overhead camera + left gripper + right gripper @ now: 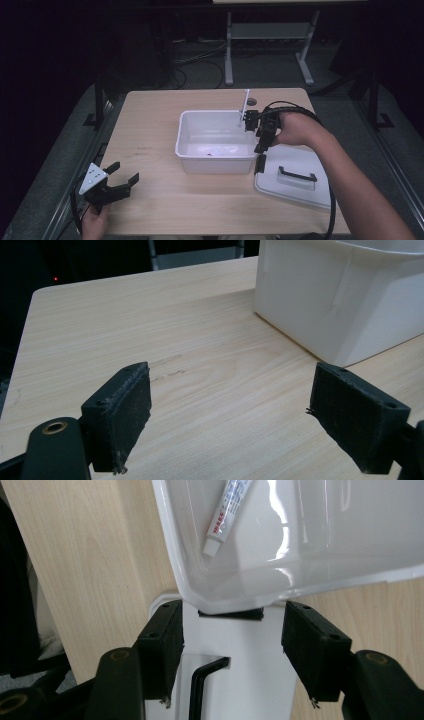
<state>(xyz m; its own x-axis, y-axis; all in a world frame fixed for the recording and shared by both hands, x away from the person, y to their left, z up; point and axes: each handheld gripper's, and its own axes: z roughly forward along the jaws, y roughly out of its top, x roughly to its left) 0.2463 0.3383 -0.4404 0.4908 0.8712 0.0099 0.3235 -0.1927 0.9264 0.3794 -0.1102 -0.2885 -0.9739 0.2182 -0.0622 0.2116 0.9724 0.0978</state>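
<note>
Beside white plastic bin (215,142), I hold right gripper (262,136) open, empty; small white tube (227,515) already inside bin; white lid (295,175) right of bin, still off. Left gripper (116,181) open, idle.

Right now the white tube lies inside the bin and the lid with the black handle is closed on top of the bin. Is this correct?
Not quite. The lid is off, lying flat on the table beside the bin, as the high view shows. The white tube does lie inside the bin.
</note>
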